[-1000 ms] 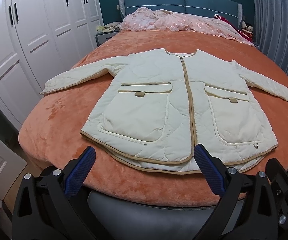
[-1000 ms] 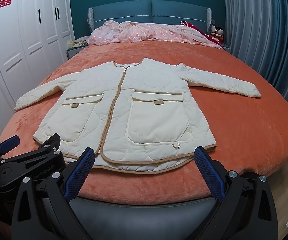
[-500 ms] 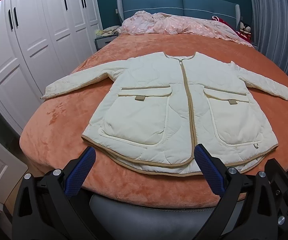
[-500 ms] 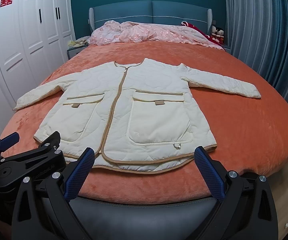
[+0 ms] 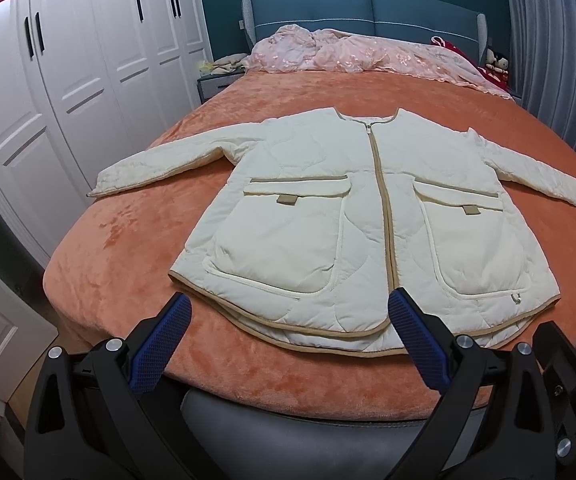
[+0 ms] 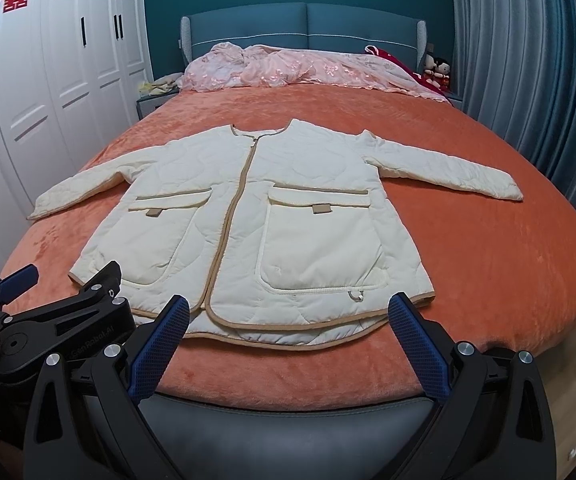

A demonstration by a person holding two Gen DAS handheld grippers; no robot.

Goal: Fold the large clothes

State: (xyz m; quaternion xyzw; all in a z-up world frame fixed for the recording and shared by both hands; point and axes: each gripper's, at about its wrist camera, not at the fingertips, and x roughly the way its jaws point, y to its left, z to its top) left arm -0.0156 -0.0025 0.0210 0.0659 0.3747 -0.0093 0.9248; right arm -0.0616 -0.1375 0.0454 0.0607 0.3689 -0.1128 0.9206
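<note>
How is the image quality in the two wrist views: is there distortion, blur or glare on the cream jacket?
Left wrist view: strong fisheye bending, wardrobe doors curve, corners black; the jacket is sharp, evenly lit, without glare. Right wrist view: same bending, curtain bows; jacket sharp, only soft shadow under its hem.

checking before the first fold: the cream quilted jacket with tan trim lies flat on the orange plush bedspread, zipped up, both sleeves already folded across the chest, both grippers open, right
Not quite. In both wrist views the cream quilted jacket with tan trim lies flat on the orange plush bedspread, zipped up, but both sleeves are spread outward, not folded. The left gripper and right gripper are open.
</note>
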